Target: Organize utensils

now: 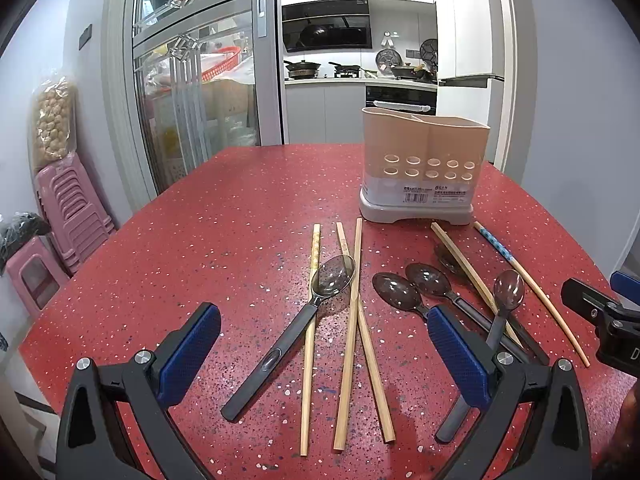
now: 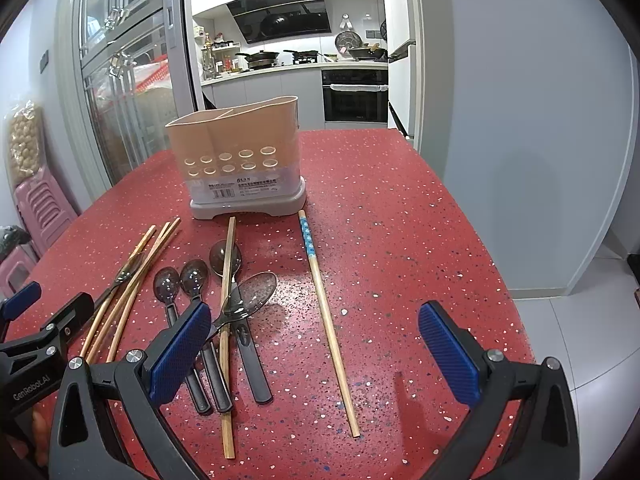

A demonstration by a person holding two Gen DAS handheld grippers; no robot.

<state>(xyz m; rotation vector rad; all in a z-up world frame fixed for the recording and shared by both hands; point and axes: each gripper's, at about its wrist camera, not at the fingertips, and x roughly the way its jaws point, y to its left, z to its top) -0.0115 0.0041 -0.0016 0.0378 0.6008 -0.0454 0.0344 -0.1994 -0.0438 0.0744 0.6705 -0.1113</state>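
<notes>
A beige utensil holder (image 1: 424, 152) with a grey base stands on the red table (image 1: 224, 216); it also shows in the right wrist view (image 2: 240, 148). Several bamboo chopsticks (image 1: 352, 320) and several smoky plastic spoons (image 1: 396, 288) lie loose in front of it. One spoon (image 1: 332, 276) lies across the left chopsticks. A blue-patterned chopstick (image 2: 320, 292) lies alone. My left gripper (image 1: 324, 352) is open above the left chopsticks and spoon. My right gripper (image 2: 316, 344) is open above the patterned chopstick, with the spoon cluster (image 2: 192, 280) by its left finger.
Stacked pink stools (image 1: 68, 208) stand left of the table by a glass sliding door (image 1: 192, 80). A kitchen with stove and oven (image 2: 356, 96) lies behind. The table's right edge (image 2: 512, 280) drops to a tiled floor.
</notes>
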